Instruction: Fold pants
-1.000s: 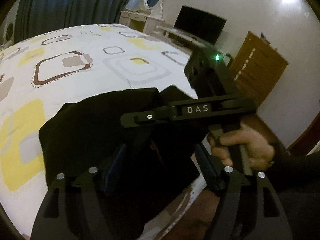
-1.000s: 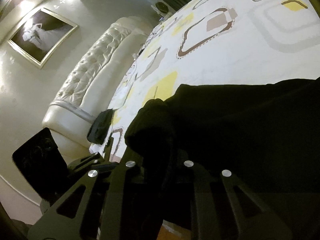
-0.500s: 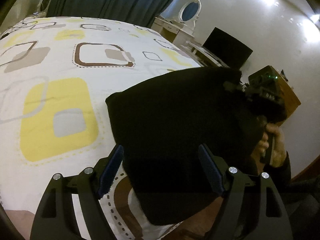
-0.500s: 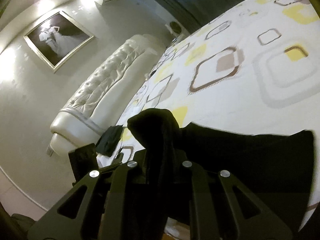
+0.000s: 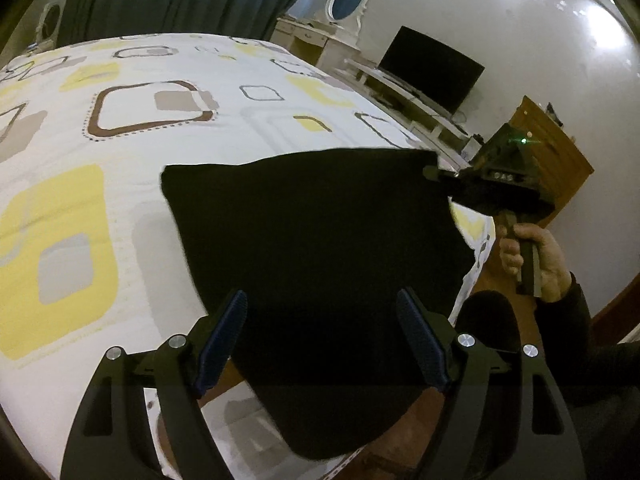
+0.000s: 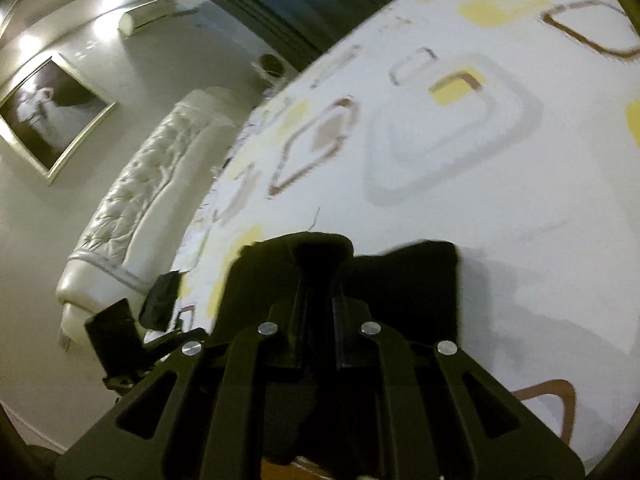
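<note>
The pants [image 5: 320, 248] have spread from a bunch into a flat panel; the right gripper [image 5: 434, 171] has drawn off toward 3 o'clock, clamping their corner.

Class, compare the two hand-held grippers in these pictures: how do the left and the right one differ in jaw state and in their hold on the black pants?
The left hand-held gripper has its jaws spread wide, gripping nothing; the right hand-held gripper is shut on the black pants. The left one's pads hang over the cloth near the bed's edge; the right one pinches a corner. Both are black two-finger tools.
</note>
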`<state>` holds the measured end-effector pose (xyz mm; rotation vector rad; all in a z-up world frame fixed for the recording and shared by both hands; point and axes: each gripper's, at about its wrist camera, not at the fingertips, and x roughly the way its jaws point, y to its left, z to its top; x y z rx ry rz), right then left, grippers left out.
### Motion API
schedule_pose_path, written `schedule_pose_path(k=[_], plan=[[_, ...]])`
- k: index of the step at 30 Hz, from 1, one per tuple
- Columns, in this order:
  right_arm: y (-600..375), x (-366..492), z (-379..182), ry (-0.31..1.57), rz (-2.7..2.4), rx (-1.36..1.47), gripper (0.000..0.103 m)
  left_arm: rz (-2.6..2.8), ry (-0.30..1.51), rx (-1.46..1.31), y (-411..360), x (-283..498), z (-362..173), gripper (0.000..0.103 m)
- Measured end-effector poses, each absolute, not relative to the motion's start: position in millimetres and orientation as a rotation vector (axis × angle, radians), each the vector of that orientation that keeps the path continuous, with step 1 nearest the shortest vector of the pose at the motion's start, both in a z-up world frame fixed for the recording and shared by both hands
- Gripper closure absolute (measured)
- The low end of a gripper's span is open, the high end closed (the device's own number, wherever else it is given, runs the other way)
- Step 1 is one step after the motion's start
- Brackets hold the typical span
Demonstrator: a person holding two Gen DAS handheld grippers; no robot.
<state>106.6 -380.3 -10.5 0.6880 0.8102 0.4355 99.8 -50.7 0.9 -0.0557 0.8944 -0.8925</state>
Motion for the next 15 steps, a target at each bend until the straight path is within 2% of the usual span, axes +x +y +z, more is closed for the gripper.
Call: schedule_pose_path(k=[7, 12, 13, 14, 15], plan=[[-401.3, 108.4, -45.9, 0.853, 0.338, 0.691, 0.094, -0.859, 0.897, -0.033, -62.4, 100.3, -6.1, 0.027], [-399.3, 88.5, -22.4, 0.762, 0.342, 0.684, 0.089, -0.844, 0.896, -0.013, -69.4, 101.3, -11.6, 0.026], [-393.6, 83.8, -15.7, 0.753, 0.368, 0.679, 0.08, -0.844, 0.896, -0.014, -69.9, 101.6, -11.9, 0.026], [-389.1, 80.9, -11.4, 0.754, 0.379, 0.667, 0.065, -0.846, 0.896, -0.016, -70.5, 102.7, -12.0, 0.026], [-384.5, 76.7, -7.7, 0.758, 0.386, 0.649, 0.059, -0.848, 0.896, -0.021, -70.4, 103.3, -12.4, 0.025]])
